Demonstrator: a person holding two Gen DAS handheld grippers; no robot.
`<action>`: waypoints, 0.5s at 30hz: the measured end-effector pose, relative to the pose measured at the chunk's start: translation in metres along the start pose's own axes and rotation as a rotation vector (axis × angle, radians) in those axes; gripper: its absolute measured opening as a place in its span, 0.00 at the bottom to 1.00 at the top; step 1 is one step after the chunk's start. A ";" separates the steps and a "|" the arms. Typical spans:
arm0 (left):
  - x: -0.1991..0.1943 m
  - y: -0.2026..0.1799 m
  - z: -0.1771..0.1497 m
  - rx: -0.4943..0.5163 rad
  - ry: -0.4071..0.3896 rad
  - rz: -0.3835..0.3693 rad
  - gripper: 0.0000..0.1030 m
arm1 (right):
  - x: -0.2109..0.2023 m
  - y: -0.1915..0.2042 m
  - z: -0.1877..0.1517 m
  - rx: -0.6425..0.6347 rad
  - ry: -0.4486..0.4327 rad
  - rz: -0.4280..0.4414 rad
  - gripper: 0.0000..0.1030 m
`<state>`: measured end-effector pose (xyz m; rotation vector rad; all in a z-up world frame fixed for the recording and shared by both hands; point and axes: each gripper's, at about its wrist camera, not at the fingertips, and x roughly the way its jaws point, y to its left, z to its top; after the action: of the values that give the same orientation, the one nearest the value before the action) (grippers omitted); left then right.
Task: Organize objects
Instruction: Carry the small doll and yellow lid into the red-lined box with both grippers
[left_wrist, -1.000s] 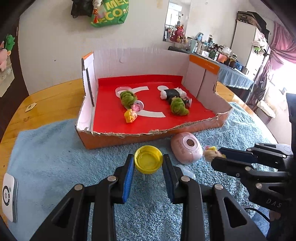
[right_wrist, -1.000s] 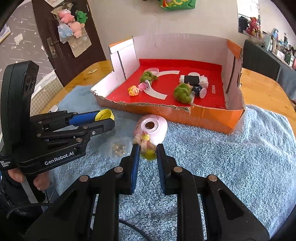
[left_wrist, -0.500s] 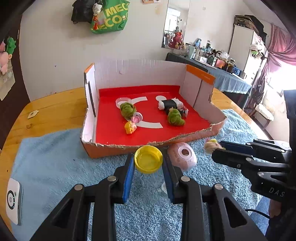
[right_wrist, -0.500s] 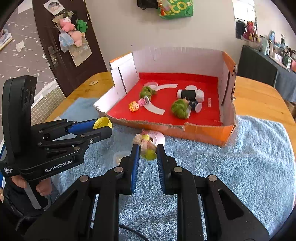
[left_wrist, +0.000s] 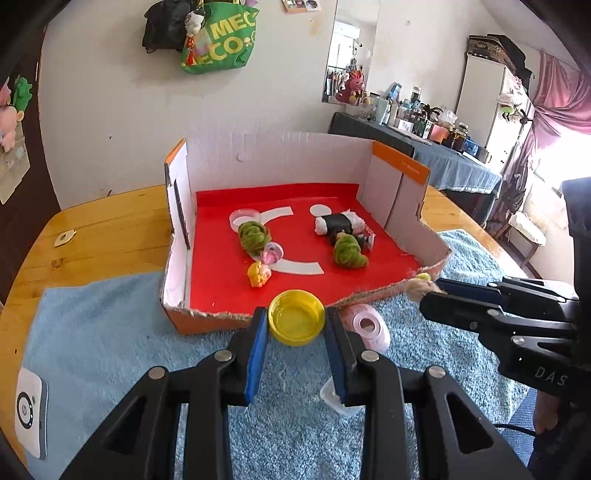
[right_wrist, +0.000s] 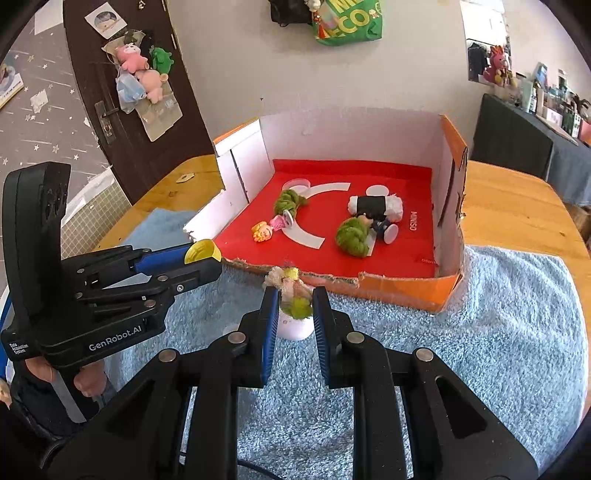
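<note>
My left gripper is shut on a yellow bottle cap, held hollow side up just before the front wall of the cardboard box. The right gripper is shut on a small doll with pale hair and a green skirt, above the blue towel near the box's front edge. Each gripper shows in the other's view: the right gripper with the doll, and the left gripper with the cap.
On the box's red floor lie two green yarn bundles, a black-banded white roll and small figures. A pink round case and a clear tub rest on the towel. A white device lies far left.
The right gripper has lifted the doll up from beside the pink case toward the box's front edge. The left gripper keeps the cap and has edged closer to the box.
</note>
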<state>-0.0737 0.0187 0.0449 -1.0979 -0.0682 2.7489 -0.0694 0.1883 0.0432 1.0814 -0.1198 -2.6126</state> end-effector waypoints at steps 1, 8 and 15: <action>0.001 0.000 0.003 0.003 -0.002 0.001 0.31 | 0.000 -0.001 0.001 0.000 -0.001 -0.001 0.18; 0.008 -0.002 0.015 0.008 -0.007 -0.005 0.31 | 0.005 -0.006 0.010 0.002 -0.001 -0.009 0.18; 0.014 -0.002 0.020 0.005 -0.003 -0.006 0.31 | 0.007 -0.008 0.014 0.002 0.000 -0.009 0.18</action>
<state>-0.0975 0.0240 0.0504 -1.0902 -0.0653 2.7439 -0.0861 0.1932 0.0468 1.0847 -0.1177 -2.6208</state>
